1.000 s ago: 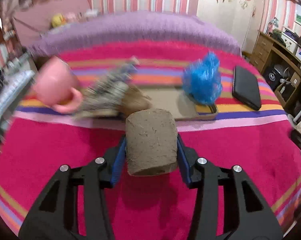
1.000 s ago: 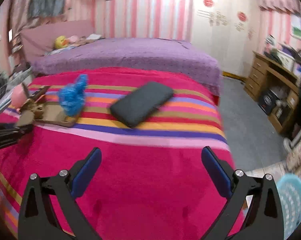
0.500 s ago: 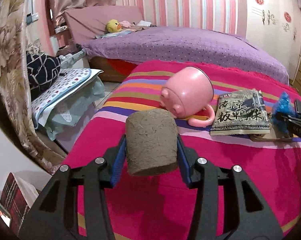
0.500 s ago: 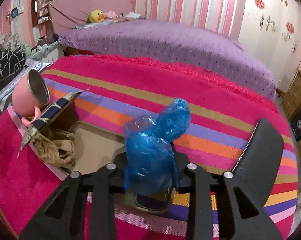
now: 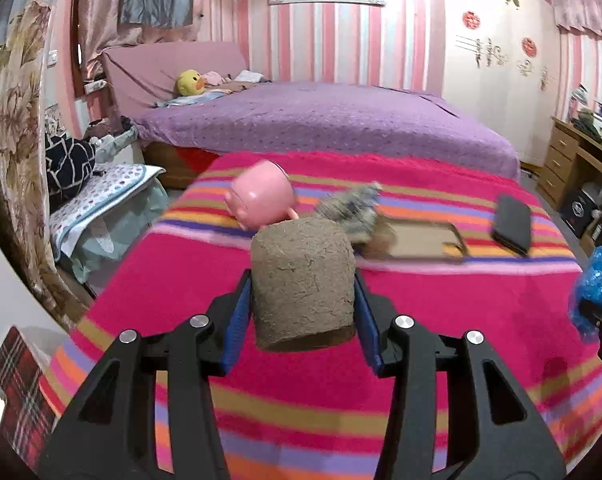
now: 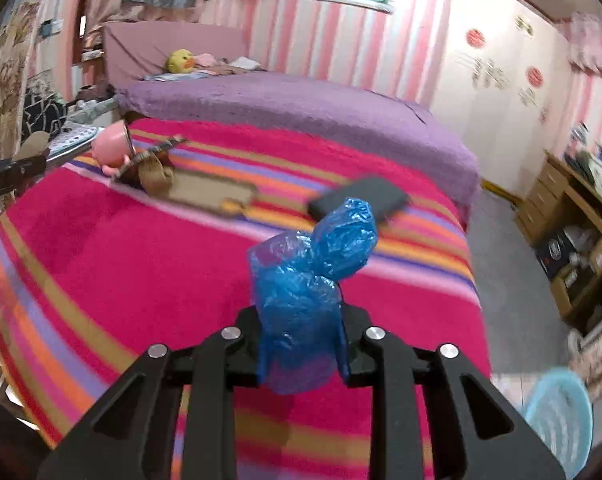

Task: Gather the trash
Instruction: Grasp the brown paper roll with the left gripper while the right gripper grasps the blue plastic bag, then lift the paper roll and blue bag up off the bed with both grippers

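The brown paper lump (image 5: pixel 304 282) is clamped between the fingers of the left gripper (image 5: pixel 303 294), and the blue plastic bag (image 6: pixel 307 284) between those of the right gripper (image 6: pixel 301 332), both lifted above the striped bed (image 6: pixel 121 264). The step seems to be the carrying away of these 2 pieces. Next, I think, both must go to the light blue basket (image 6: pixel 559 416) on the floor beside the bed, and the fingers open only over it.

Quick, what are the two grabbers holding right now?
Left gripper: closed on the brown paper roll.
Right gripper: closed on the crumpled blue plastic bag.
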